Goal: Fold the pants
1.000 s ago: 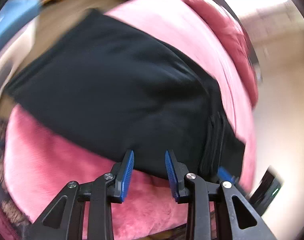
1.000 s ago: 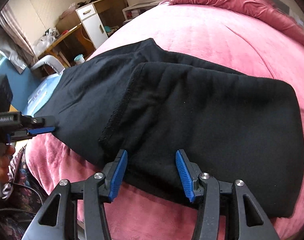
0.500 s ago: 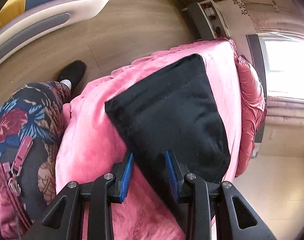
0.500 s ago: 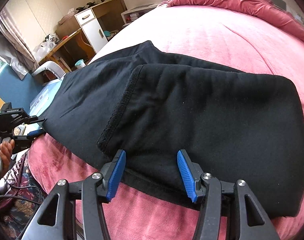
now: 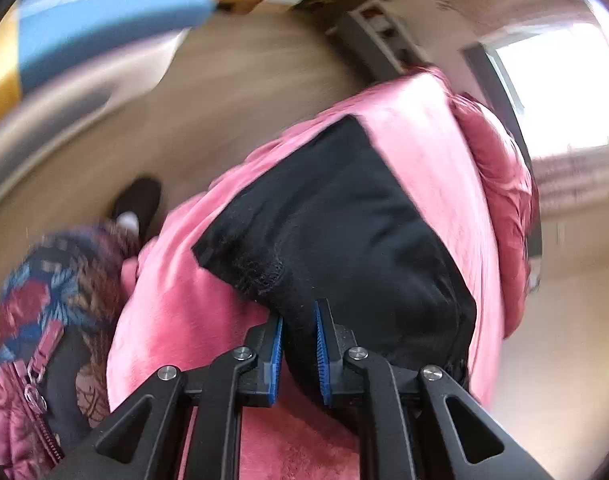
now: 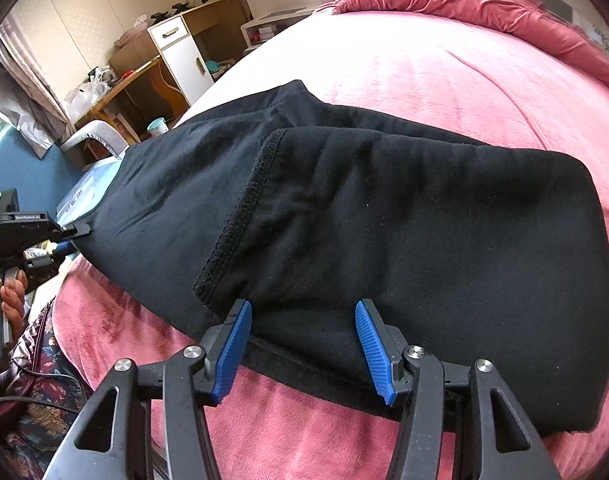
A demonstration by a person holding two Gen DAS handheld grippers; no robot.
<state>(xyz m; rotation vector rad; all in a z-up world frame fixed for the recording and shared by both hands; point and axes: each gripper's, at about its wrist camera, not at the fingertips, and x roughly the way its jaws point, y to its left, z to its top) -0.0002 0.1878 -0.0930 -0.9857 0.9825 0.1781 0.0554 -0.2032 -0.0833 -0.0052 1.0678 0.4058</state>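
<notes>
Black pants [image 6: 384, 232] lie partly folded on a pink bed [image 6: 444, 64], a top layer with a rough hem lying over a longer lower layer. My right gripper [image 6: 304, 344] is open at the near edge of the top layer, one finger on each side of the cloth edge, not pinching. My left gripper [image 5: 298, 344] is shut on the pants [image 5: 344, 220] at their left end corner. It also shows in the right wrist view [image 6: 74, 236], at the far left end of the pants.
A crumpled pink duvet [image 6: 484, 0] lies at the bed's head. A white cabinet [image 6: 180, 56], a wooden desk [image 6: 116, 88] and a blue chair [image 6: 20, 168] stand left of the bed. The person's patterned jacket [image 5: 44, 320] and wooden floor [image 5: 224, 100] are by the left gripper.
My left gripper has closed on the left end of the pants, where it was open before. My right gripper has stayed open and barely moved.
</notes>
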